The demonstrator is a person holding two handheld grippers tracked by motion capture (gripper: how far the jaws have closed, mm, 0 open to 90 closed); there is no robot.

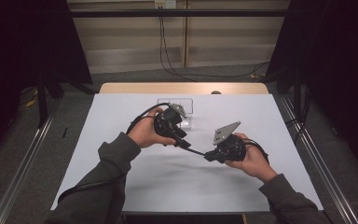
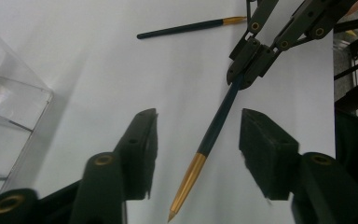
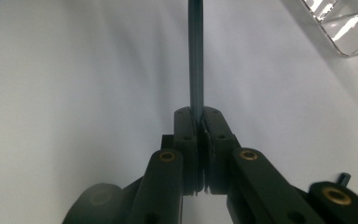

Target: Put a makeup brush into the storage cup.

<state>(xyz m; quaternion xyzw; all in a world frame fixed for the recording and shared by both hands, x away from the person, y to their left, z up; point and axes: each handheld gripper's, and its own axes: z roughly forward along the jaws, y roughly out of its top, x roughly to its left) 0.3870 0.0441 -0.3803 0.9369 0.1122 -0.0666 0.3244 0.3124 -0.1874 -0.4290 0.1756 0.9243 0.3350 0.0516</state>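
Pen (image 2: 216, 123) clamped in the right tool (image 2: 248, 65), its gold tip between the half-open, empty left tool (image 2: 198, 149)

clear plastic box (image 2: 14, 112), second pen lying apart (image 2: 191, 27), white table (image 1: 121, 177)

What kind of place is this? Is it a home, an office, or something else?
Probably a lab or recording studio, not a home. A white table stands alone between black curtains and metal rails, cables hang down the bare back wall, and a person's hands work it with two claws, with no household things around.
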